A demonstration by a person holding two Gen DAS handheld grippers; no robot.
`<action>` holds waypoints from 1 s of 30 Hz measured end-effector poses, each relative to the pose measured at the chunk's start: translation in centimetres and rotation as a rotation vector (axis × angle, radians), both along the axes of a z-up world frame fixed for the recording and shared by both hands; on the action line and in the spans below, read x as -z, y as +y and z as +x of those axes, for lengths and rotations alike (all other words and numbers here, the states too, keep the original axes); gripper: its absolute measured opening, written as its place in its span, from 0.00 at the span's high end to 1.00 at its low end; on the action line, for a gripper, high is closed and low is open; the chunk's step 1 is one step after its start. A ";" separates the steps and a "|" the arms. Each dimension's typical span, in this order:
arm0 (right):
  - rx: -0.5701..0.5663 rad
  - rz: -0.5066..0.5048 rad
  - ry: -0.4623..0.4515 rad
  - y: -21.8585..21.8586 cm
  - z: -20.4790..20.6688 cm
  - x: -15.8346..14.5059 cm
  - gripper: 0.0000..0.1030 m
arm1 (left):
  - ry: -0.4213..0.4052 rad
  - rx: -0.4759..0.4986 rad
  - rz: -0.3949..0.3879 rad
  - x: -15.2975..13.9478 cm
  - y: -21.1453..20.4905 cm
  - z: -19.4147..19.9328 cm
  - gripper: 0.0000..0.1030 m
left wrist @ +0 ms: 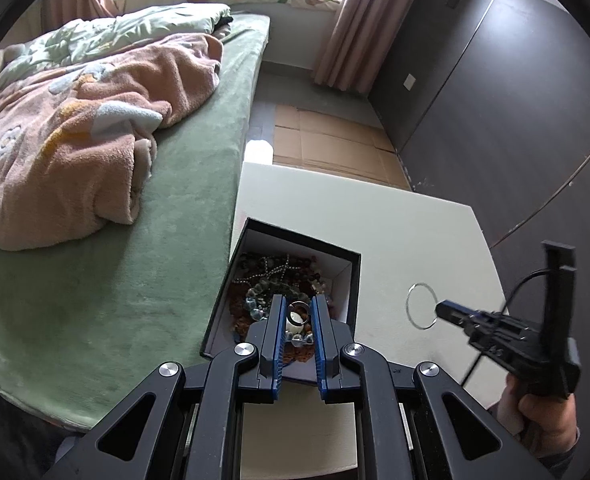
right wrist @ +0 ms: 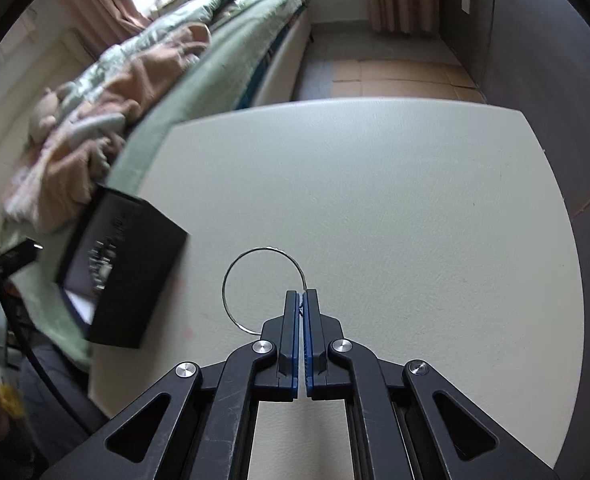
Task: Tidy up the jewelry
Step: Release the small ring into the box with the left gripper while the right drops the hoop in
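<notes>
Left gripper (left wrist: 298, 308) fills the 6 o'clock half of its own view, pitched steeply down over the black box (left wrist: 355, 280). Jaws stand a narrow gap apart; a small metal ring with a pale charm (left wrist: 296, 316) sits between the blue pads (left wrist: 277, 320). Can't tell whether the pads actually press on it or it just lies on the pile below. Box is open-topped, white-lined, packed with a heap of bead strings and chains (left wrist: 279, 276). It sits at the table (left wrist: 395, 216) edge nearest the bed (left wrist: 135, 240), at 12 o'clock of the jaws.

Right gripper (left wrist: 441, 307) shows in the left view at 3 o'clock, held by a hand (left wrist: 535, 408) low at the frame edge, tips aimed toward 9 o'clock and tilted down to the table top. Cable trails off its body.

Right view: jaws closed to a hairline, pinching the thin wire hoop (right wrist: 223, 288) at its near-right arc. Wire passes straight between the pad tips (right wrist: 293, 300). Rest of the hoop fans out toward 10–11 o'clock from the tips, over bare white table. Can't tell if the far arc touches the surface. Hoop is well apart from the box, which is at 9 o'clock in this view, blurred.

Further out: green bed cover, with a rumpled pink blanket (left wrist: 75, 128) at 10 o'clock. Cardboard sheets (left wrist: 327, 140) on the floor past the table at 12 o'clock. Dark wardrobe doors (left wrist: 495, 100) at 2 o'clock, pink curtain (left wrist: 355, 32) beyond.
</notes>
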State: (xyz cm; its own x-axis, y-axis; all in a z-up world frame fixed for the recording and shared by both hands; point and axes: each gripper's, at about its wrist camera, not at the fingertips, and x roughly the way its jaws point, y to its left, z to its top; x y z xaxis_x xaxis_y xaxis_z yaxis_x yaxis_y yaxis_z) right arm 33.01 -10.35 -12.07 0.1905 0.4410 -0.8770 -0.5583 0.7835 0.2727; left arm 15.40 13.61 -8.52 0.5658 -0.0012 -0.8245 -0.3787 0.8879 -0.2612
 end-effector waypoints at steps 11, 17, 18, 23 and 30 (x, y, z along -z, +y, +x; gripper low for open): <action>-0.039 0.164 -0.034 1.7 -1.5 -4.5 0.97 | 0.032 -0.020 -0.102 2.0 1.1 0.4 0.30; -0.111 0.233 -0.024 4.7 -3.0 -5.6 0.97 | -0.013 -0.073 -0.099 1.1 2.5 -0.9 0.22; -0.122 0.236 -0.022 5.4 -3.3 -5.7 0.97 | -0.016 -0.083 -0.098 1.0 2.8 -1.2 0.22; -0.159 0.242 0.006 8.2 -3.9 -5.1 0.97 | -0.025 -0.133 -0.090 0.6 4.5 -2.8 0.22; -0.214 0.269 0.069 11.1 -5.0 -3.8 0.97 | -0.026 -0.182 -0.091 0.8 6.4 -4.7 0.22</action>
State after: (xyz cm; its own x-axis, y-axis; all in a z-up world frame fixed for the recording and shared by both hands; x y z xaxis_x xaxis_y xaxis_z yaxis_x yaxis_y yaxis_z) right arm 27.98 0.72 -8.32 0.0130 0.6818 -0.7314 -0.6754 0.5454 0.4964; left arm 10.70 20.01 -9.32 0.5849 0.0293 -0.8106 -0.5226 0.7779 -0.3489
